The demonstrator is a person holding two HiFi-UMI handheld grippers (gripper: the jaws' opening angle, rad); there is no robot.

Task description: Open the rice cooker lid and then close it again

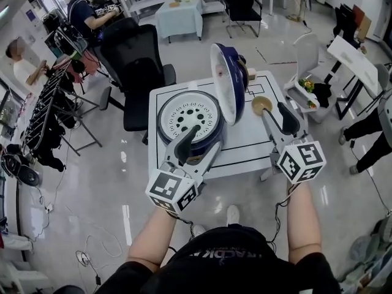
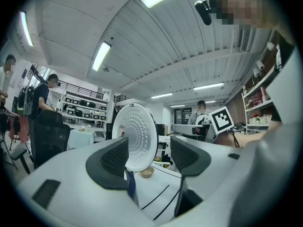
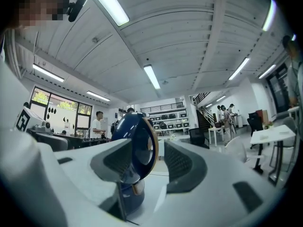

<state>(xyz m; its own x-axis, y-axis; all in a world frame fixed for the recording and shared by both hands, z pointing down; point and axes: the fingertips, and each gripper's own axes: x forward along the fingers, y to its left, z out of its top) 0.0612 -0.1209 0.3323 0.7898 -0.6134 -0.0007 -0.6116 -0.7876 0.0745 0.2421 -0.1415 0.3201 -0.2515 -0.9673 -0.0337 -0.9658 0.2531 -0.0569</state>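
The rice cooker [image 1: 190,120] stands on a white table [image 1: 245,155], its round perforated inner top showing. Its dark blue lid [image 1: 226,81] is raised upright on the right side of the body. My left gripper [image 1: 197,147] hovers over the cooker's near edge, open and empty. In the left gripper view the lid's white perforated underside [image 2: 137,136] shows beyond the open left gripper [image 2: 149,160]. My right gripper [image 1: 278,120] is open to the right of the lid, apart from it. The right gripper view shows the lid's blue back [image 3: 137,143] past the open right gripper [image 3: 149,167].
A small tan bowl [image 1: 261,105] sits on the table right of the lid. A black office chair [image 1: 138,72] stands behind the table at left and a white chair [image 1: 306,72] at right. People stand by racks at far left [image 1: 86,14].
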